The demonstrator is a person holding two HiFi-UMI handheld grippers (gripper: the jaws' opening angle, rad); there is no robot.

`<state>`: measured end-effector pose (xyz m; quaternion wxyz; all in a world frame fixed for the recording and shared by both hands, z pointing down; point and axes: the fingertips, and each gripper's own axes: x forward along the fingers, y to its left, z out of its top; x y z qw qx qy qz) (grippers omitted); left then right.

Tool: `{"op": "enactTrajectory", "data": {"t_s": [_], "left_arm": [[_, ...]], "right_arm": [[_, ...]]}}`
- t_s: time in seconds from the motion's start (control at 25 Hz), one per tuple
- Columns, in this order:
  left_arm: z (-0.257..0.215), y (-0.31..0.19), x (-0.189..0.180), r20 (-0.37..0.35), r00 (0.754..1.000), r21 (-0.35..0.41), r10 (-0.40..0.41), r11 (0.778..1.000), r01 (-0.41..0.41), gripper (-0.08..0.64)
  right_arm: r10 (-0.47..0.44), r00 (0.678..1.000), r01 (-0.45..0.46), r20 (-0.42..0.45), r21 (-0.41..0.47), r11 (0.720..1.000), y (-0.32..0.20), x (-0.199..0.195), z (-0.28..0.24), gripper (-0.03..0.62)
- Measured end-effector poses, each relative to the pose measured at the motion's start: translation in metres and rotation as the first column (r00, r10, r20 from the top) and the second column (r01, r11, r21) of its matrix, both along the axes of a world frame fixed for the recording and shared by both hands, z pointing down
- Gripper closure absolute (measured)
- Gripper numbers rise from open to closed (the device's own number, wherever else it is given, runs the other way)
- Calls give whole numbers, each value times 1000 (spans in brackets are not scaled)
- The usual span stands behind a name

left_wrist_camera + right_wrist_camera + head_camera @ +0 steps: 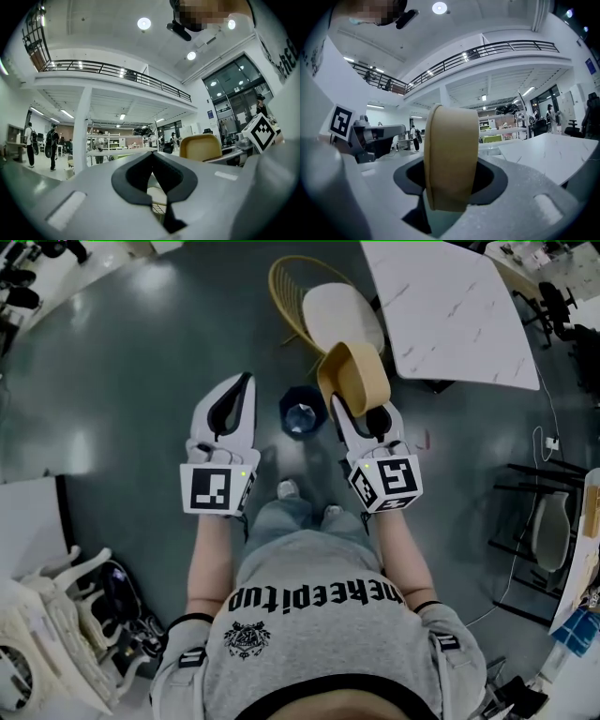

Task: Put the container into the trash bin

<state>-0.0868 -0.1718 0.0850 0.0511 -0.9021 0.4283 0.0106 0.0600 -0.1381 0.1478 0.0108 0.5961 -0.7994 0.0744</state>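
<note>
Grey shirt [319,615] nearest; right gripper [339,409] pinching tan container [354,379] by its wall, above and just right of floor-standing trash bin [303,414]; left gripper [247,381] pressed together, empty; risk: released off-centre, container likely lands beside the bin.

One container [354,379], one bin [302,412], two tools [246,381] [336,401]

Trash bin [303,414] left of container [354,379]

I wear a grey T-shirt [323,615] with black lettering across the chest, a small black emblem at its seven o'clock, and black-edged sleeves. My left gripper [242,385] and right gripper [339,409] are white shells with black jaw linings. Each has a black-and-white marker cube [217,488] at its six o'clock end.
</note>
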Motion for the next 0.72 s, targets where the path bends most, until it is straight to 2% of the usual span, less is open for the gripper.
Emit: {"op": "enactTrajectory", "data": {"t_s": [0.16, 0.4, 0.72], "left_arm": [[8, -13, 0, -9, 999, -4, 31, 1000, -31, 540], [31, -25, -3, 4, 999, -80, 41, 996, -41, 540], [49, -31, -5, -46, 997, -77, 68, 994, -72, 540]], "right_arm": [[12, 1000, -12, -9, -30, 999, -10, -3, 14, 390], [23, 1000, -24, -19, -87, 996, -20, -8, 37, 390], [25, 1000, -27, -12, -155, 988, -25, -15, 69, 390]]}}
